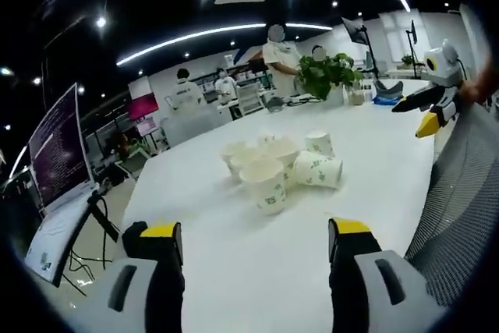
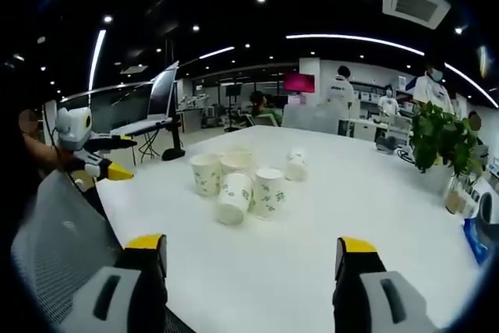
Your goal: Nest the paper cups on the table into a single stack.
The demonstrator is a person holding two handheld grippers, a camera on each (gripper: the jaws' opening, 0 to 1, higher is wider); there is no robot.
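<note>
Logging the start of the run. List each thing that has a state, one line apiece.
left claw: open, empty, short of the cups
right claw: open, empty, short of the cups
paper cups: loose cluster on the table, not yet one stack
tipped cup: lying on its side
laptop: open, screen lit

Left claw [image 1: 255, 243]: jaws spread wide apart, yellow-tipped, nothing between them, held level and pointing forward. Right claw [image 2: 253, 253]: jaws likewise spread wide, nothing gripped, level. Each claw also appears at the edge of the opposite view, held aloft.
</note>
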